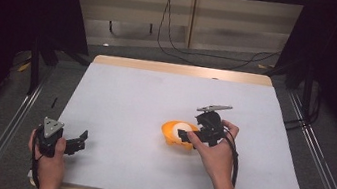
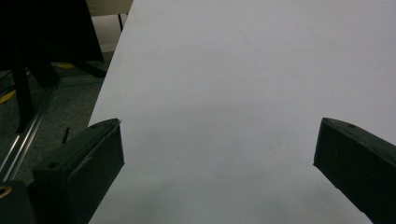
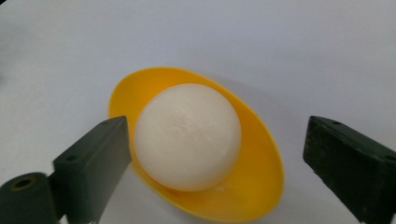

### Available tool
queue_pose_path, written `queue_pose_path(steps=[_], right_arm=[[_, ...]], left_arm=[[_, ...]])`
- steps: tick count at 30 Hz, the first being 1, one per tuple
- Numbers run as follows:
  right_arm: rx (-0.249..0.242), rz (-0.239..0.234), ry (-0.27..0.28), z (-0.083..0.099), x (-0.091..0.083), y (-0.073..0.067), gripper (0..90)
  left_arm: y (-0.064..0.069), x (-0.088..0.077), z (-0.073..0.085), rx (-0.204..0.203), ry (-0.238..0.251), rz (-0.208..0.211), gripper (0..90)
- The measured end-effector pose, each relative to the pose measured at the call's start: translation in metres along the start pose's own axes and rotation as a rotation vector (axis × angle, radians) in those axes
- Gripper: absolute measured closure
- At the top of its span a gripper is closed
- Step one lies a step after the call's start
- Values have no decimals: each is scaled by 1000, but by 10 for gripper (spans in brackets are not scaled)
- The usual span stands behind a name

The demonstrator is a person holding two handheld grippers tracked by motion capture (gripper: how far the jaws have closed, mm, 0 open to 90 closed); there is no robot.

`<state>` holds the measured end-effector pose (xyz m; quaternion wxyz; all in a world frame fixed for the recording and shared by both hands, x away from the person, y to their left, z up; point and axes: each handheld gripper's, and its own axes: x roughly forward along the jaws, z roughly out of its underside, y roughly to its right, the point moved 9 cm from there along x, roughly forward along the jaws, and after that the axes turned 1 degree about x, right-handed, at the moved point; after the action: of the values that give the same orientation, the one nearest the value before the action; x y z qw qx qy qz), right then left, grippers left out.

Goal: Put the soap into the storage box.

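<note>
Two wide-apart black jaws of the right gripper [image 3: 212,154] flanking a smooth white dome-shaped bun [image 3: 187,135] seated in a shallow glossy yellow plastic bowl [image 3: 261,186] near the middle of the pale grey table top [image 1: 130,99]; likely to dent the soft bun if squeezed hard, or to tip the light bowl if one jaw catches its rim. Reaching in from the near right, hand low beside the bowl; left gripper [image 1: 79,141] parked at the near-left corner, jaws spread on nothing.

No text, label, brand, number or sign can be read in any view; every visible surface appears plain and unmarked.
</note>
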<state>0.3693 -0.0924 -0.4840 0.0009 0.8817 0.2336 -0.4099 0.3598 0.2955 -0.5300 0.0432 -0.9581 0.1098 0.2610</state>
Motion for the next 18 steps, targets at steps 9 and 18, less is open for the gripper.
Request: queue_pose_path(steps=[9, 18], right_arm=[[12, 0, 56, 3, -14, 15, 11], [47, 34, 85, 13, -28, 40, 0]], left_arm=[[0, 0, 0, 3, -3, -1, 13], [0, 0, 0, 3, -4, -2, 13]])
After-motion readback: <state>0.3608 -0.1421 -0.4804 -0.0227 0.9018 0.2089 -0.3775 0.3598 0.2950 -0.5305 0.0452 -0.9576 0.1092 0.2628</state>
